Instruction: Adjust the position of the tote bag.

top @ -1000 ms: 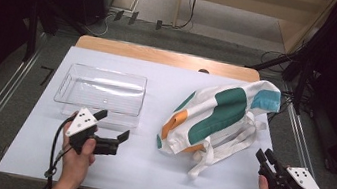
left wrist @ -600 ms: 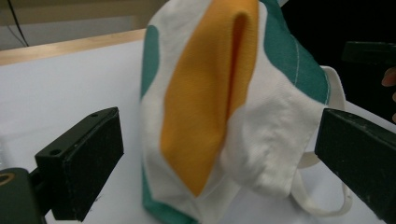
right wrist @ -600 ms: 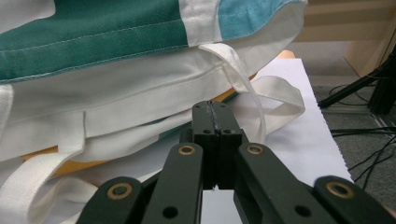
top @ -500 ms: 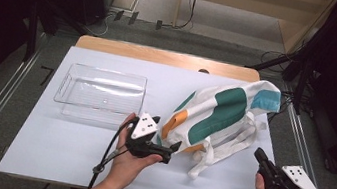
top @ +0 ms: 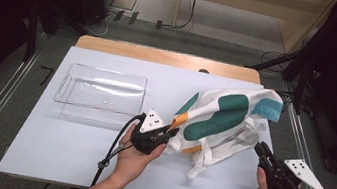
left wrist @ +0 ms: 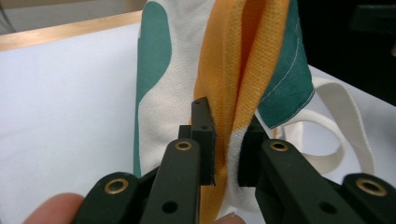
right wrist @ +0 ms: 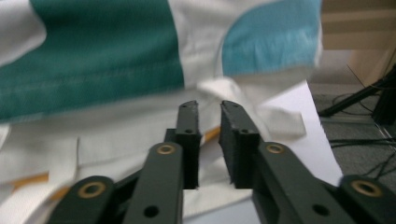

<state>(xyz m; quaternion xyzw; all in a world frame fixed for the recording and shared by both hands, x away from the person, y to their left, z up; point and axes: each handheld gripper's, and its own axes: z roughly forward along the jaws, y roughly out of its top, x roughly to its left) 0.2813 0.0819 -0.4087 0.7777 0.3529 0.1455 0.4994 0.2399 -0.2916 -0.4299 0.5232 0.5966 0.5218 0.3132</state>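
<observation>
A cream tote bag (top: 218, 117) with green, orange and blue patches lies crumpled on the right half of the white table. My left gripper (top: 171, 133) is at the bag's left edge. Its jaws have just been closing and now pinch an orange fold (left wrist: 227, 140) of the bag (left wrist: 159, 93). My right gripper (top: 260, 148) sits at the bag's lower right, near its cream straps (top: 207, 158). Its jaws have just been opening a little. In the right gripper view they (right wrist: 208, 109) stand narrowly apart with nothing between them, the bag (right wrist: 93, 46) just beyond.
A clear plastic tray (top: 63, 91) stands at the table's left, behind my left hand. A wooden strip (top: 162, 55) runs along the far edge. Bare white tabletop (top: 62, 149) spreads at the front left. Cables and stands lie on the floor beyond.
My left hand has moved right, from in front of the tray to the bag's left edge, and its wide jaws have shut on the orange fold. The right gripper has stayed in place.
</observation>
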